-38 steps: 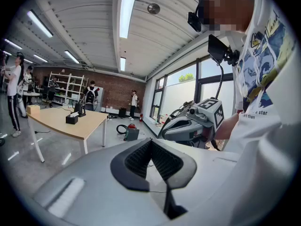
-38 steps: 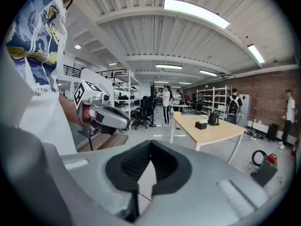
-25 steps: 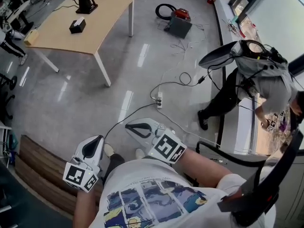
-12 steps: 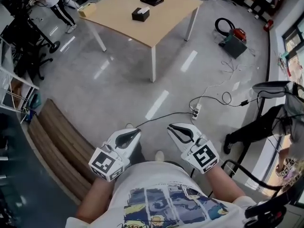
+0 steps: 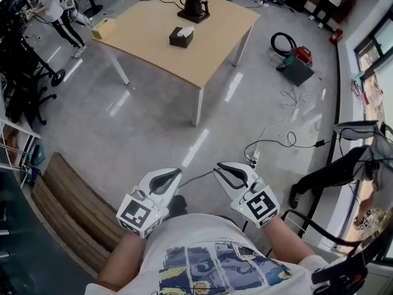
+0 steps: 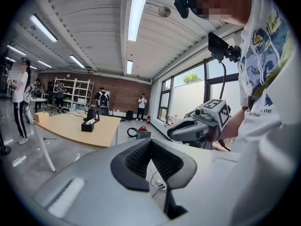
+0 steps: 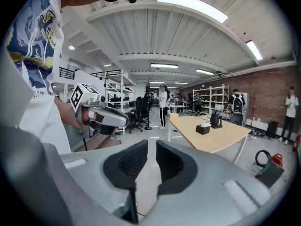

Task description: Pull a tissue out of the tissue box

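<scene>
The black tissue box [image 5: 181, 37] stands on a light wooden table [image 5: 209, 54] far ahead across the floor, with a white tissue sticking out of its top. It also shows small in the left gripper view [image 6: 87, 125] and the right gripper view [image 7: 203, 129]. Both grippers are held close to my body, well short of the table. My left gripper [image 5: 178, 171] [image 6: 151, 142] has its tips together and holds nothing. My right gripper [image 5: 216, 168] [image 7: 152, 144] is opening, with a narrow gap between its pads and nothing in it.
A black kettle [image 5: 193, 6] and a tan box [image 5: 104, 28] share the table. A red vacuum [image 5: 296, 65], cables and a power strip [image 5: 253, 158] lie on the floor at right. A wooden bench [image 5: 67, 208] is at left. People stand at far left [image 5: 52, 8] and right [image 5: 344, 165].
The view has swung so the table now lies ahead at the top centre and closer. Both grippers came along in front of my body. The person at right has slid toward the edge.
</scene>
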Action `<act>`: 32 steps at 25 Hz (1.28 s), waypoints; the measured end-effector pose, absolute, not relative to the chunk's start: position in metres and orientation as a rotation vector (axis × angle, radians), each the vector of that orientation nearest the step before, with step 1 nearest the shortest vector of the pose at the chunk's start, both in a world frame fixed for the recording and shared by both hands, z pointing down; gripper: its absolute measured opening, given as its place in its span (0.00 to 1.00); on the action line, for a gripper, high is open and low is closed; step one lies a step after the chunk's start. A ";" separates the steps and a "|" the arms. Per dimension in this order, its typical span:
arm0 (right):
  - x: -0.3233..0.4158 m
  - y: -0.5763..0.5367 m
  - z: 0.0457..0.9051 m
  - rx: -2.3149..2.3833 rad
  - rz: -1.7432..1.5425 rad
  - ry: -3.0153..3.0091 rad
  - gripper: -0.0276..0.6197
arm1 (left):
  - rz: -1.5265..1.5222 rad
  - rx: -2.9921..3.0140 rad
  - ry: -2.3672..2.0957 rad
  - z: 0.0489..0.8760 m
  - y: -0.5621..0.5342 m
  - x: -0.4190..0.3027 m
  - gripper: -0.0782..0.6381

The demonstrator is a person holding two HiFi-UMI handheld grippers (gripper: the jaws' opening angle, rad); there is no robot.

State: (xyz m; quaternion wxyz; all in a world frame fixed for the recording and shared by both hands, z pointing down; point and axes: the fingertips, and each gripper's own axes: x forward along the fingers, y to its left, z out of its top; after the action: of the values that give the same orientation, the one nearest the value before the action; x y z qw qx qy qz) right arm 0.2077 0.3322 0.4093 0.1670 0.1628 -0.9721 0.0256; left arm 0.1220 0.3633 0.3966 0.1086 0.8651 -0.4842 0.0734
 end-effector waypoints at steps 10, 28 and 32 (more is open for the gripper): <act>0.081 0.266 0.396 0.562 0.091 -2.755 0.11 | 0.313 2.632 -1.336 0.392 0.301 0.001 0.12; 0.028 0.105 0.420 0.518 0.161 -2.742 0.11 | 0.291 2.595 -1.381 0.396 0.136 -0.054 0.12; 0.018 0.046 0.416 0.494 0.157 -2.763 0.12 | 0.304 2.623 -1.370 0.390 0.073 -0.050 0.12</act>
State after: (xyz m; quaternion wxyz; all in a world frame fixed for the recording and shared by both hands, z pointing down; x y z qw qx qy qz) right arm 0.0181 0.0458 0.4160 0.1645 0.1734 -0.9695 0.0549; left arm -0.0496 0.0730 0.3897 0.0835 0.8787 -0.4589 0.1020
